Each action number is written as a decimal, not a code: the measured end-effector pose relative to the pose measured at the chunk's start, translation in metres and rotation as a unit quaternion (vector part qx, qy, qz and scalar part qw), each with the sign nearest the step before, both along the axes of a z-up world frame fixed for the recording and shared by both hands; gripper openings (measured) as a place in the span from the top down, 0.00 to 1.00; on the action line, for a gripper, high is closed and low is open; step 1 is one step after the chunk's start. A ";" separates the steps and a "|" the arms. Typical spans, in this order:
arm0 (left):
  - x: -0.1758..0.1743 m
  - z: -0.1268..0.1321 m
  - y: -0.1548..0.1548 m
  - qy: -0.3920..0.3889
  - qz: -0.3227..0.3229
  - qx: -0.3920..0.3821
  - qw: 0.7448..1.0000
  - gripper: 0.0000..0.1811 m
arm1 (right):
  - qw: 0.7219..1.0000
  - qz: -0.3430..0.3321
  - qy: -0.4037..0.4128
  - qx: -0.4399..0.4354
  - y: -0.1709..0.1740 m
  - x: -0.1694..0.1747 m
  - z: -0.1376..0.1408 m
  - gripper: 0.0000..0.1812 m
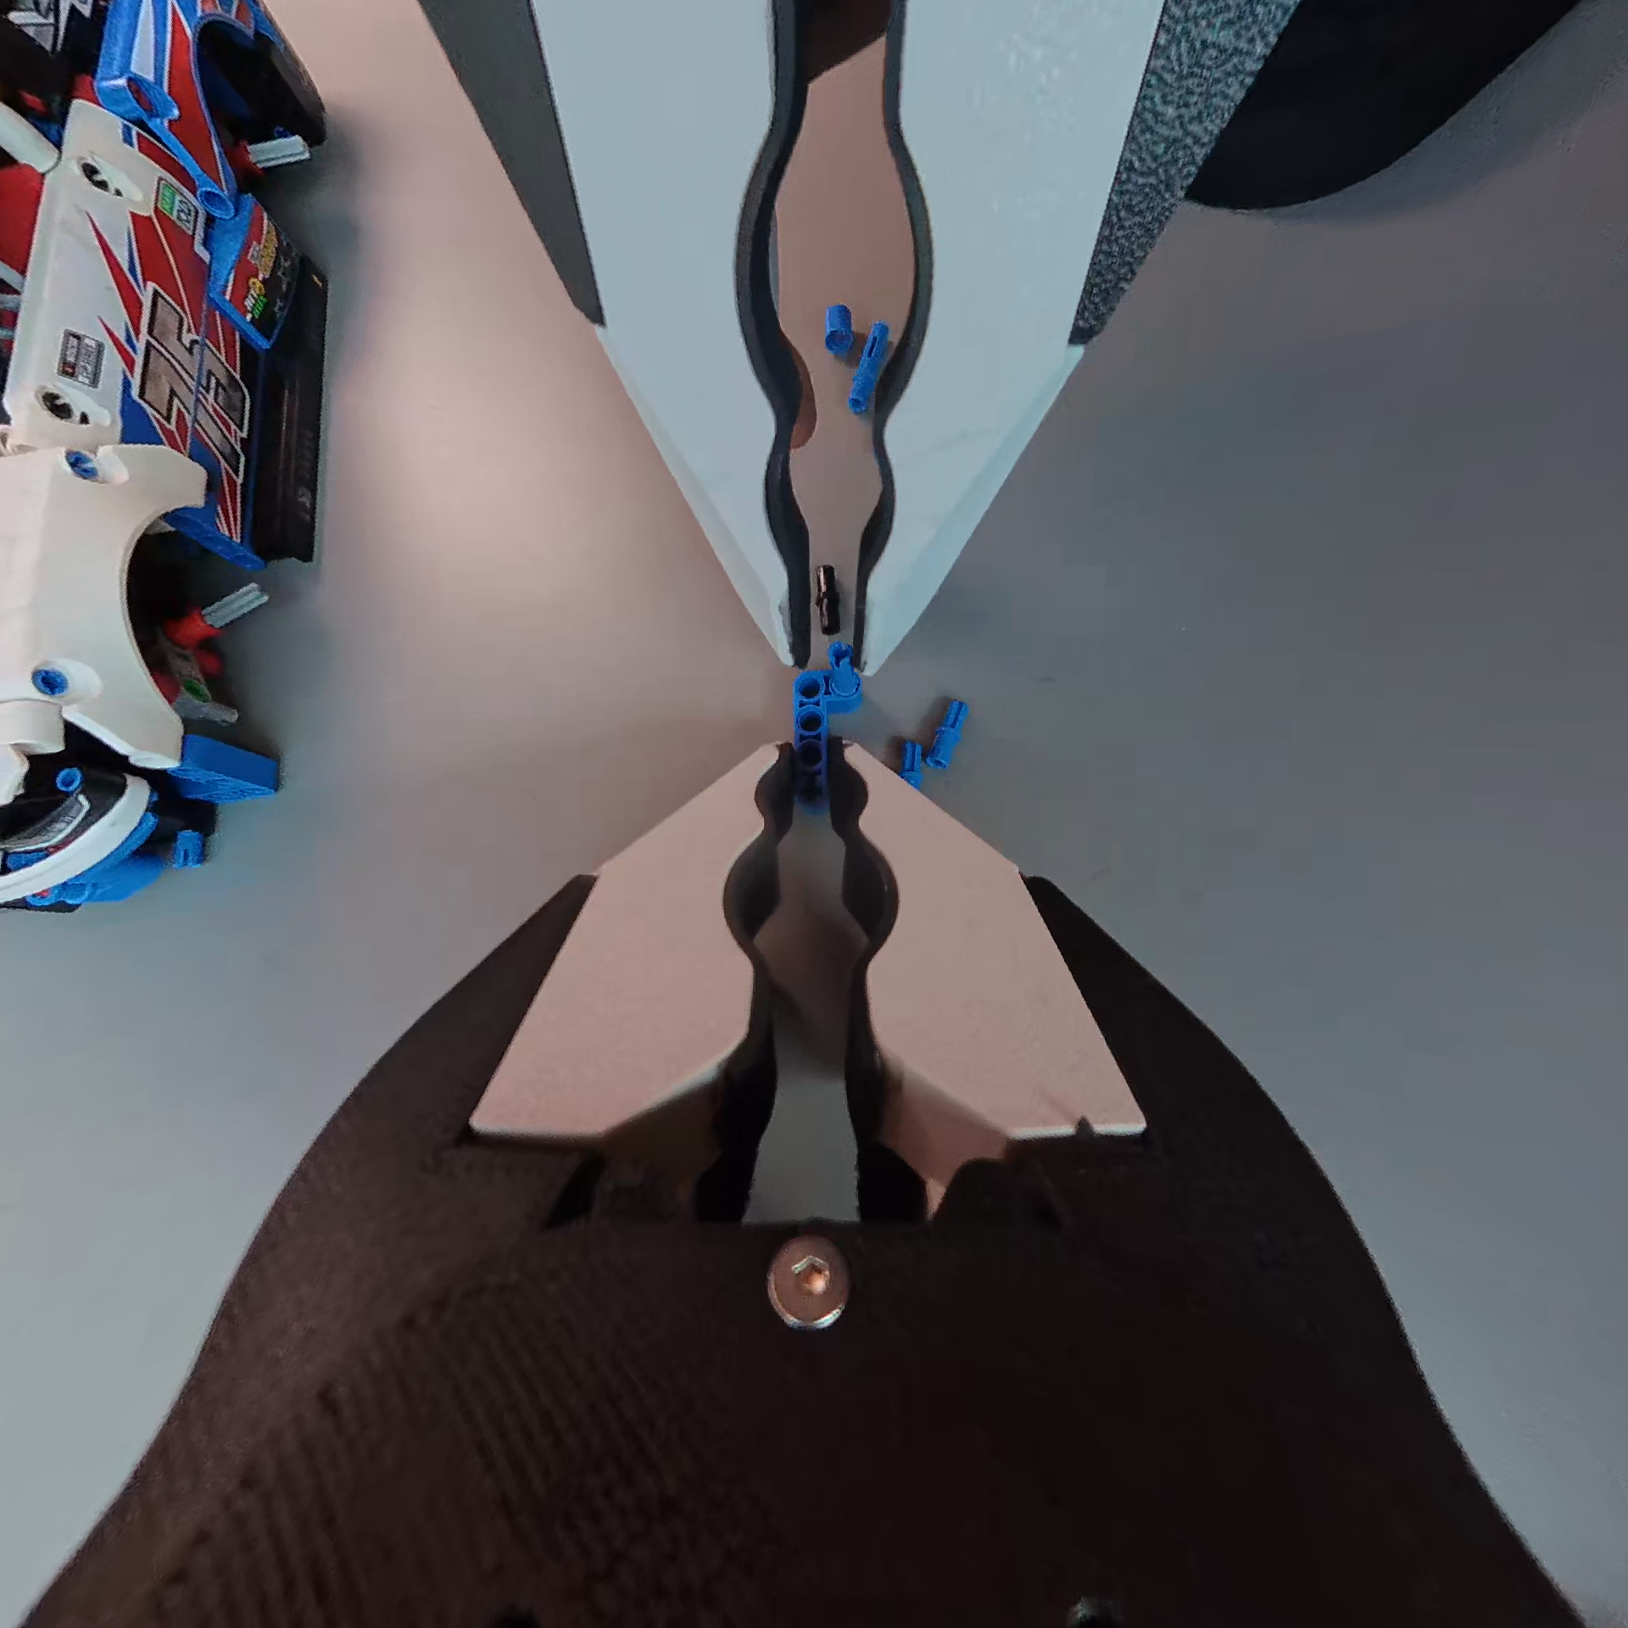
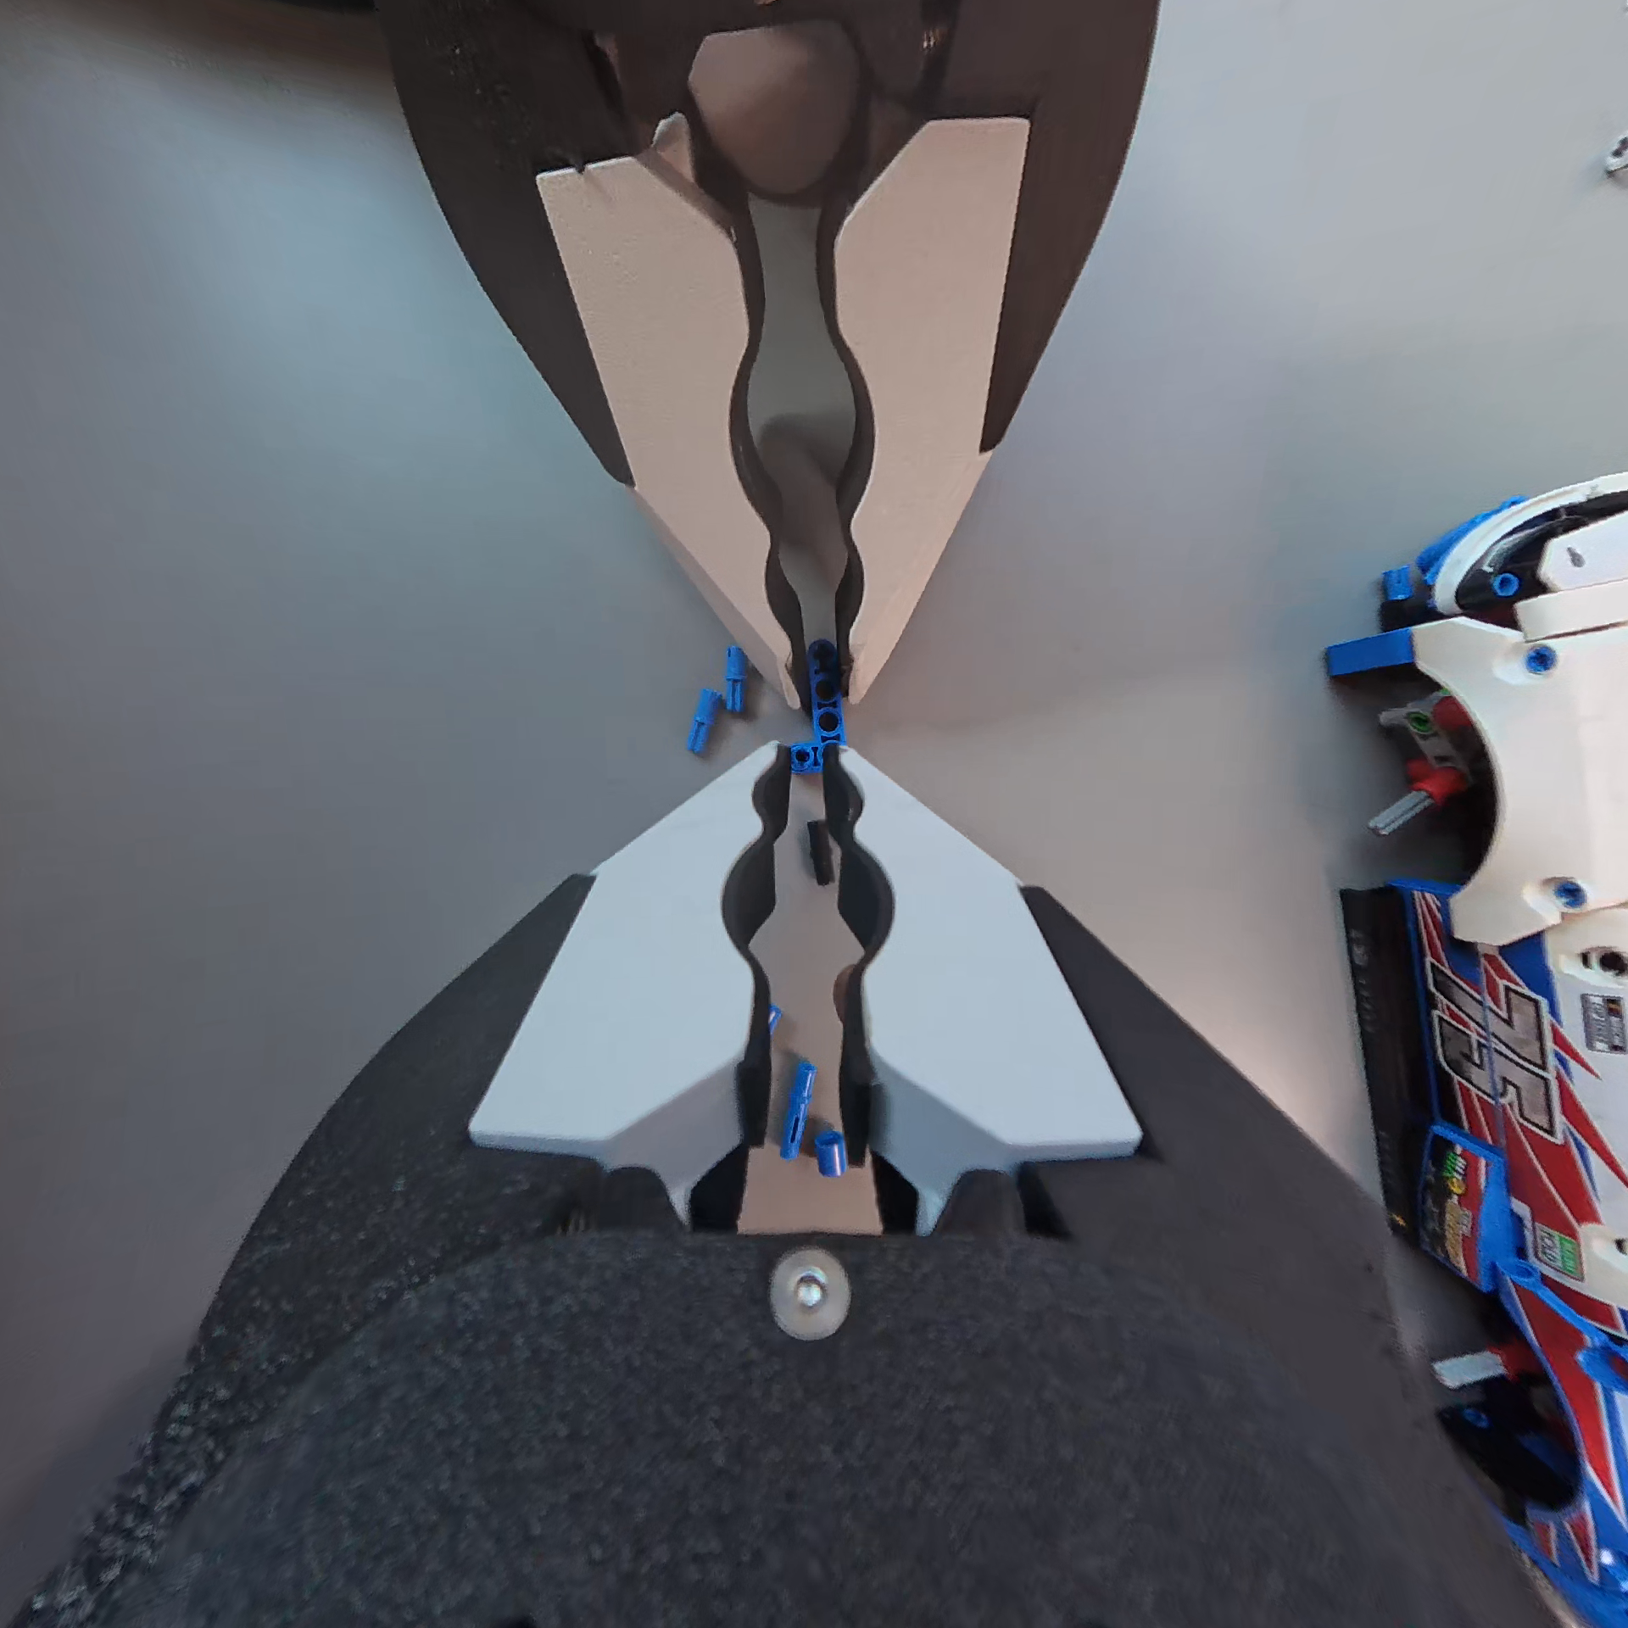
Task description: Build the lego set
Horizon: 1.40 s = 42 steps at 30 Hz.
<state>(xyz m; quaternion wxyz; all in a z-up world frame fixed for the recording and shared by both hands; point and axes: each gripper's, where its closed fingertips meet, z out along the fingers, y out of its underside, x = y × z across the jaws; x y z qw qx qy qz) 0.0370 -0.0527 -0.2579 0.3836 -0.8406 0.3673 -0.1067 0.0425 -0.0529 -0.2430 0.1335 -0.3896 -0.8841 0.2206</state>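
My left gripper (image 1: 810, 751) is shut on a blue L-shaped beam (image 1: 812, 718) and holds its long arm just above the grey table. My right gripper (image 2: 812, 753) meets it tip to tip and is shut on a small blue pin (image 1: 841, 654), which sits at the hole in the beam's short arm. In the right wrist view the beam (image 2: 826, 705) sticks out of the left gripper (image 2: 824, 683). The right gripper also shows in the left wrist view (image 1: 832, 662). A black pin (image 1: 826, 599) (image 2: 819, 850) lies on the table under the right fingers.
A part-built white, blue and red Lego race car (image 1: 132, 440) (image 2: 1542, 925) lies to one side. Two loose blue pins (image 1: 934, 740) (image 2: 718, 700) lie by the fingertips. Two more blue pieces (image 1: 859, 352) (image 2: 810, 1128) lie under the right gripper. My two grippers' fingertips are within a few centimetres of each other.
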 end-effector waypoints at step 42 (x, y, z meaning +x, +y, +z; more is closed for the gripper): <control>-0.036 0.016 0.020 -0.018 0.056 0.080 0.995 0.93 | 0.998 -0.052 0.028 -0.040 0.059 0.077 -0.001 0.92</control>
